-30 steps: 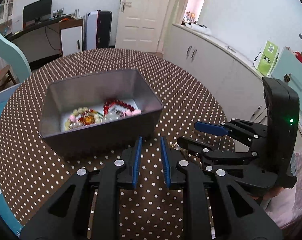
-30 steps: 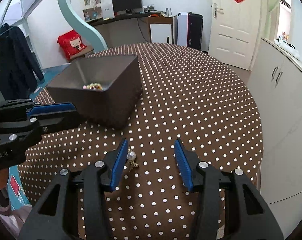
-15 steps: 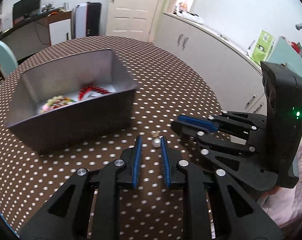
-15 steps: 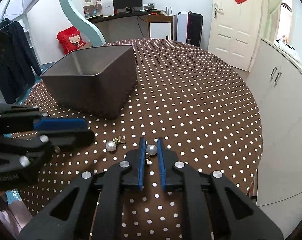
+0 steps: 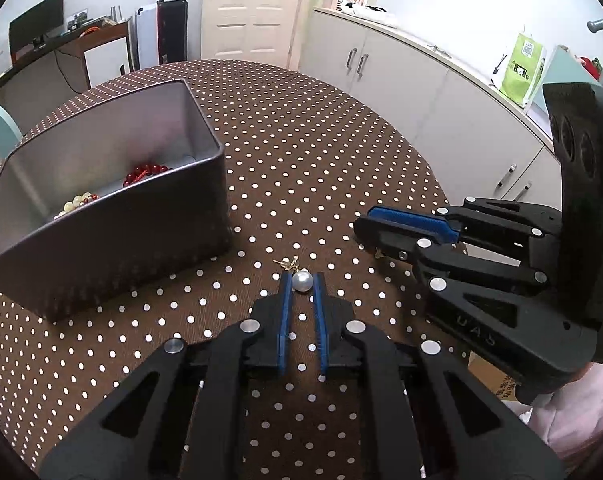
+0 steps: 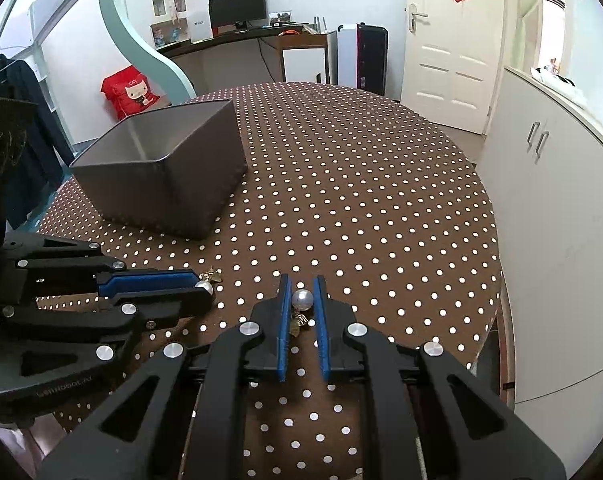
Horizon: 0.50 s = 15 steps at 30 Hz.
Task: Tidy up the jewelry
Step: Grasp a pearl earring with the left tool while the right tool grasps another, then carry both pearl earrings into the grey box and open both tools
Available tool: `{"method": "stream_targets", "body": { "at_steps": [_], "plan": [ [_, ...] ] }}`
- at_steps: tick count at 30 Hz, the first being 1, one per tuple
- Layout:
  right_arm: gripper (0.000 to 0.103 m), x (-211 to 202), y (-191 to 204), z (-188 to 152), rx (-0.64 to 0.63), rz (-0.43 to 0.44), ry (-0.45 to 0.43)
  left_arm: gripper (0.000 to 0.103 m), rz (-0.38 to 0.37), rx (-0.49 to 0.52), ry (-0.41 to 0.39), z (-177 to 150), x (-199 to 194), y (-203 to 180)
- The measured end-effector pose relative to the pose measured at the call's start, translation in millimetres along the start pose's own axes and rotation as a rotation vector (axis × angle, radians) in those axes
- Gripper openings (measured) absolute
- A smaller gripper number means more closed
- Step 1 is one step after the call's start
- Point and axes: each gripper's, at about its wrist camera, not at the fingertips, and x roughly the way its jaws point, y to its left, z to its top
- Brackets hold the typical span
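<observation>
Two pearl earrings lie on the brown dotted tablecloth (image 5: pixel 309 152). One pearl earring (image 5: pixel 302 281) sits between the blue pads of my left gripper (image 5: pixel 302 285); its jaws are closing and the pads touch the pearl, whose gold hook pokes out in front. My right gripper (image 6: pixel 302 290) is shut on the other pearl earring (image 6: pixel 302 299), its gold part hanging below. Each wrist view shows the other gripper beside it: the right gripper (image 5: pixel 367 236) and the left gripper (image 6: pixel 205 290). The grey metal box (image 5: pixel 141 236) stands to the left and holds red beads (image 5: pixel 143 172) and pale beads (image 5: pixel 77 202).
The grey box (image 6: pixel 161 196) stands a hand's width beyond the left gripper. The round table's edge (image 6: pixel 489 216) curves away on the right, with white cabinets (image 6: pixel 561 248) close behind it. A desk with a monitor (image 6: pixel 237 10) stands far back.
My left gripper has come down from beside the box to the pearl earring and narrowed onto it. My right gripper snapped shut on its earring early on and has held still since.
</observation>
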Motion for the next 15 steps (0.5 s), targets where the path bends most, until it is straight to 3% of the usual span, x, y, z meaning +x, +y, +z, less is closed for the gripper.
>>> {"method": "stream_targets", "body": {
  "at_steps": [15],
  "plan": [
    [0.010,-22.1,10.5,21.2,-0.032,-0.025,-0.053,0.010,-0.001,0.009,-0.108,13.1,-45.1,0.5]
  ]
}}
